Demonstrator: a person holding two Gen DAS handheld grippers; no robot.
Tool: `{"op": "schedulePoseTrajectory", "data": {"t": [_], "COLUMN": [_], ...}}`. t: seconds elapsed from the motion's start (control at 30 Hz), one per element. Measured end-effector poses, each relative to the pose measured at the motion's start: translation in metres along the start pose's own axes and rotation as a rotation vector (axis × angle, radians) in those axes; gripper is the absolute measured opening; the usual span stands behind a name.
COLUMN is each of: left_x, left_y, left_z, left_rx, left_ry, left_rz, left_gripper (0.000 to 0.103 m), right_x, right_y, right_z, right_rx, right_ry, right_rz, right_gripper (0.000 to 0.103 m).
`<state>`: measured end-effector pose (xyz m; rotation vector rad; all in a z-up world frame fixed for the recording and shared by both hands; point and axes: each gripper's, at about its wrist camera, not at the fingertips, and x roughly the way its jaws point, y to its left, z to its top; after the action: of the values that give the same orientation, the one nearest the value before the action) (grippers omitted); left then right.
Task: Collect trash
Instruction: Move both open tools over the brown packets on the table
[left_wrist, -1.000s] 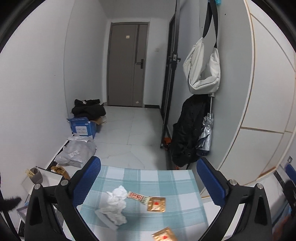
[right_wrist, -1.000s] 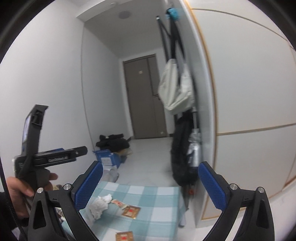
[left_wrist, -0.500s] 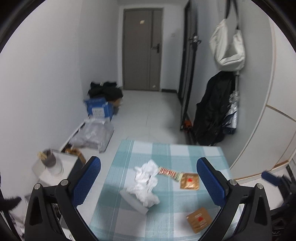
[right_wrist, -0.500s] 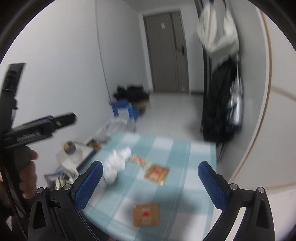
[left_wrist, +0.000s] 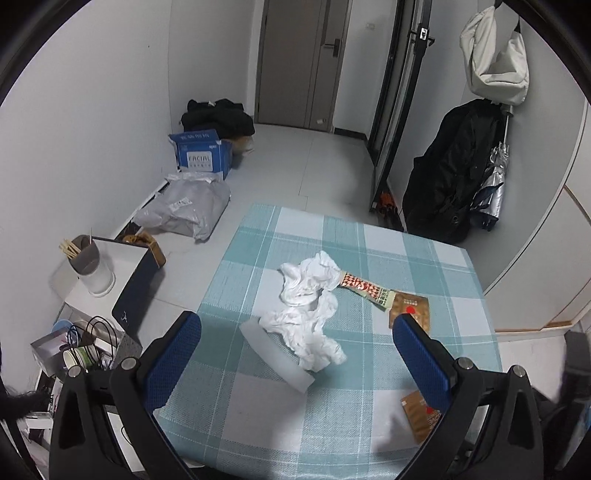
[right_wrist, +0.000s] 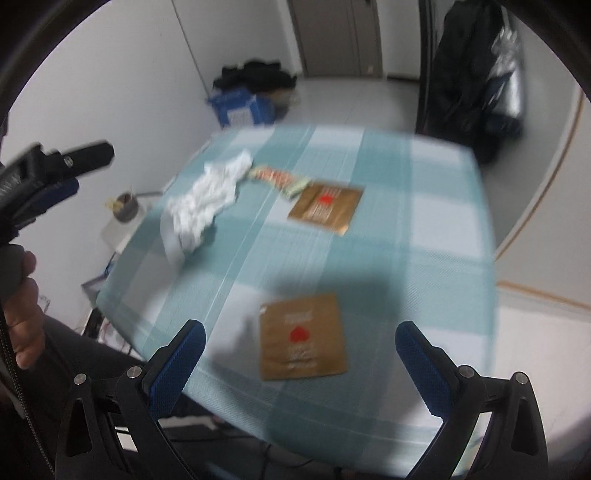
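Note:
Trash lies on a teal checked tablecloth (left_wrist: 369, 402): a crumpled white tissue (left_wrist: 308, 312) on a clear flat strip (left_wrist: 273, 352), a red patterned wrapper (left_wrist: 364, 288), and two brown sachets with a red heart (left_wrist: 412, 308) (left_wrist: 421, 415). My left gripper (left_wrist: 295, 363) hangs open above the tissue's near end. My right gripper (right_wrist: 299, 365) is open above the near brown sachet (right_wrist: 303, 338); the far sachet (right_wrist: 325, 208), wrapper (right_wrist: 277, 177) and tissue (right_wrist: 208, 199) lie beyond. The right wrist view is blurred.
A person's hand (right_wrist: 20, 314) holds the left gripper's handle at the left. Left of the table stand a cup with sticks (left_wrist: 86, 258) on a white box, a grey bag (left_wrist: 188, 208) and a blue carton (left_wrist: 201, 155). A black coat (left_wrist: 450, 181) hangs right.
Both grippers have tilted down and moved forward over the table, so the trash now fills the views. Both stay open. Nothing on the table has moved.

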<state>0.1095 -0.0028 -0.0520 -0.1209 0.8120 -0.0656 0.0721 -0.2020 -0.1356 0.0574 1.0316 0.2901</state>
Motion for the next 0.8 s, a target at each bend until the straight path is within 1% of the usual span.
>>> {"op": "schedulePoseTrajectory", "data": {"t": [0.07, 0.2, 0.3, 0.4, 0.5, 0.57, 0.67, 0.73, 0.8], "left_x": [-0.004, -0.002, 0.001, 0.002, 0.002, 0.002, 0.004, 0.002, -0.002], "left_y": [0.008, 0.027, 0.037, 0.041, 0.044, 0.045, 0.048, 0.049, 0.048], "left_z": [0.002, 0.005, 0.006, 0.007, 0.006, 0.006, 0.006, 0.006, 0.007], "left_rx": [-0.029, -0.102, -0.146, -0.164, -0.166, -0.17, -0.181, -0.194, -0.182], "left_ry": [-0.008, -0.003, 0.009, 0.005, 0.007, 0.011, 0.017, 0.0, -0.024], "left_rz": [-0.003, -0.017, -0.036, -0.068, -0.076, -0.081, -0.094, -0.115, -0.107], "left_gripper": [0.102, 0.102, 0.102, 0.102, 0.102, 0.102, 0.102, 0.102, 0.102], "right_x": [0.01, 0.02, 0.027, 0.035, 0.043, 0.044, 0.046, 0.046, 0.047], "right_y": [0.002, 0.004, 0.009, 0.013, 0.013, 0.013, 0.011, 0.012, 0.011], "right_z": [-0.001, -0.002, -0.004, -0.007, -0.01, -0.011, -0.009, -0.009, -0.009], "right_rx": [0.003, 0.003, -0.04, -0.084, -0.1, -0.113, -0.125, -0.136, -0.135], "right_ry": [0.018, 0.032, 0.047, 0.068, 0.093, 0.085, 0.076, 0.076, 0.075], "right_rz": [-0.036, -0.081, -0.113, -0.132, -0.148, -0.185, -0.187, -0.189, -0.186], "right_gripper": [0.103, 0.103, 0.103, 0.101, 0.097, 0.094, 0.093, 0.093, 0.093]}}
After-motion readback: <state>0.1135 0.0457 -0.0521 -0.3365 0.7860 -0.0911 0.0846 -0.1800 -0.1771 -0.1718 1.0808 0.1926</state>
